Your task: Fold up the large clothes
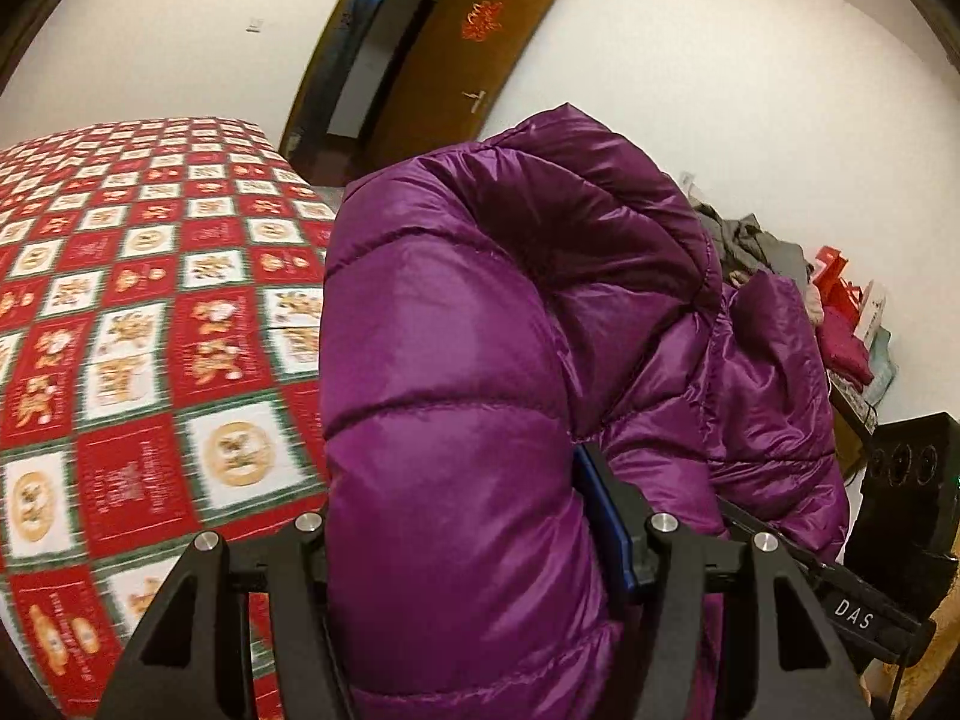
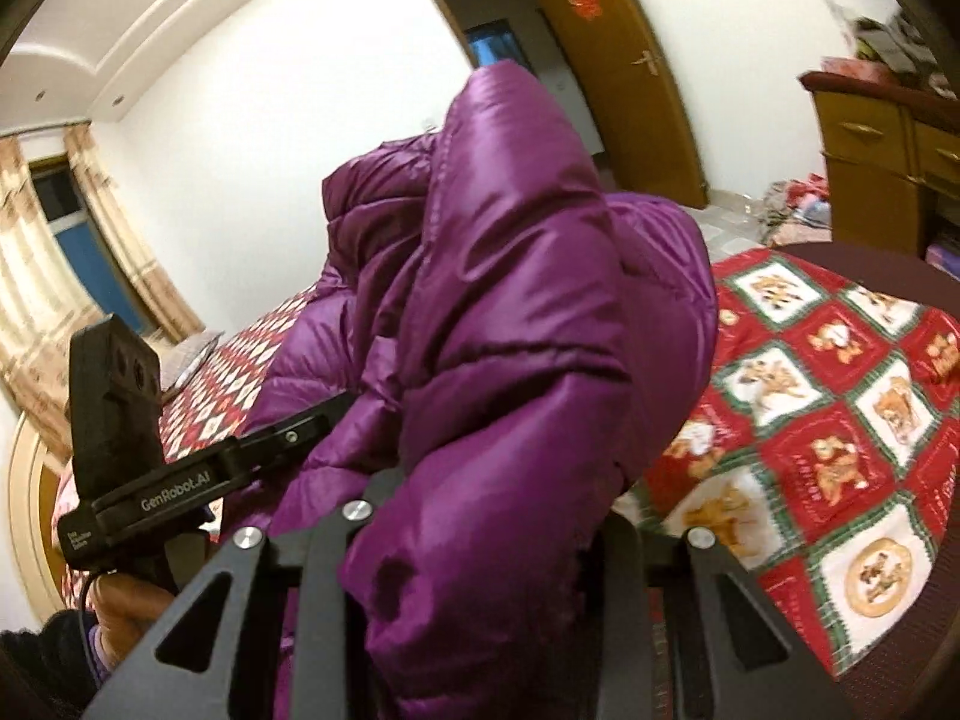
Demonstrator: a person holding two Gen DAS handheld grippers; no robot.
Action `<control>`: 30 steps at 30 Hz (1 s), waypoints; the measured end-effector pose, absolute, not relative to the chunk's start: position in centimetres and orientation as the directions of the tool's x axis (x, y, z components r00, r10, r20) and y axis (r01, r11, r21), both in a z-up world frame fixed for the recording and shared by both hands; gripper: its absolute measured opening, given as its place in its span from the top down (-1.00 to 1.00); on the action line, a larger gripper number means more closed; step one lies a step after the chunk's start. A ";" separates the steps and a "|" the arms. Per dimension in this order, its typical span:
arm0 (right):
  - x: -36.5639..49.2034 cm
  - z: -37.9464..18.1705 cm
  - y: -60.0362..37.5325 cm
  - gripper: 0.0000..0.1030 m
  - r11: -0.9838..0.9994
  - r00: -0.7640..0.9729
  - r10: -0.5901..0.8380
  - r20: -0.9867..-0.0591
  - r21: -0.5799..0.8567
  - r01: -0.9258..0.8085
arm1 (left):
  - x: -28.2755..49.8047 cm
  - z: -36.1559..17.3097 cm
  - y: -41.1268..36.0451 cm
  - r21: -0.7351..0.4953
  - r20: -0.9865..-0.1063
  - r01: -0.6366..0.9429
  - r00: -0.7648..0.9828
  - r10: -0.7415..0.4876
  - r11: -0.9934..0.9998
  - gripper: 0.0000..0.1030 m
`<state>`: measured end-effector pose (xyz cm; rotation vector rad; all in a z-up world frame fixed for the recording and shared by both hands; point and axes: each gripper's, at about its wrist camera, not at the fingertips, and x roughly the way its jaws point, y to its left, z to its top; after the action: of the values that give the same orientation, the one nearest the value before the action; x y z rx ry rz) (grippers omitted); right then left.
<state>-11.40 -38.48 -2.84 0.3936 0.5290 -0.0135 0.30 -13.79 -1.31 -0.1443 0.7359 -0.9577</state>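
Jacket, purple quilted down (image 1: 456, 324), bulky and glossy, held off the bed between your two grippers and filling the centre of both wrist views. Your left gripper (image 1: 474, 516) has a thick padded roll of it wedged between its fingers, which stand fairly wide on the bulk; the blue pad (image 1: 600, 516) of one finger shows at 3 o'clock of that roll, pressed to the fabric. Your right gripper (image 2: 480, 516) pinches a narrower fold, its fingers closer together and buried in the cloth. From each set of fingers the garment rises toward 12 o'clock and droops over, so its long axis runs roughly from one gripper to the other, with both hands equally on it; neither is nearer. The coming lay-down turns on this: free bedspread lies at 9 o'clock in the left view and at 3 o'clock in the right view. Surface: bed under a red, white and green patchwork bedspread (image 1: 150, 312) with bear motifs, flat and unobstructed there. Room: white walls, brown wooden door (image 1: 468, 66) standing ajar at 12 o'clock, wooden dresser (image 2: 882, 156) at 2 o'clock in the right view, curtained window (image 2: 66, 252) at 9 o'clock, heaped clothes (image 1: 762, 246) beyond the jacket.
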 end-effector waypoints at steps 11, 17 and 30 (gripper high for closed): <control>-10.6 -3.9 -39.3 0.34 0.905 0.852 0.143 -0.504 0.414 0.093 | 1.1 -2.6 -15.2 -0.389 -0.559 0.665 0.379 -0.737 0.637 -0.18; -8.2 -3.6 -37.9 0.34 0.912 0.849 0.185 -0.495 0.409 0.040 | 2.2 -2.3 -13.9 -0.387 -0.552 0.628 0.429 -0.715 0.676 -0.18; -4.2 -3.4 -36.4 0.34 0.942 0.838 0.203 -0.507 0.334 -0.026 | 5.6 -2.9 -12.5 -0.405 -0.540 0.566 0.485 -0.688 0.718 -0.18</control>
<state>-4.17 -36.43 -3.39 0.3232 0.5668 0.1231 5.60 -12.51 -2.86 -0.1814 0.7390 -0.7682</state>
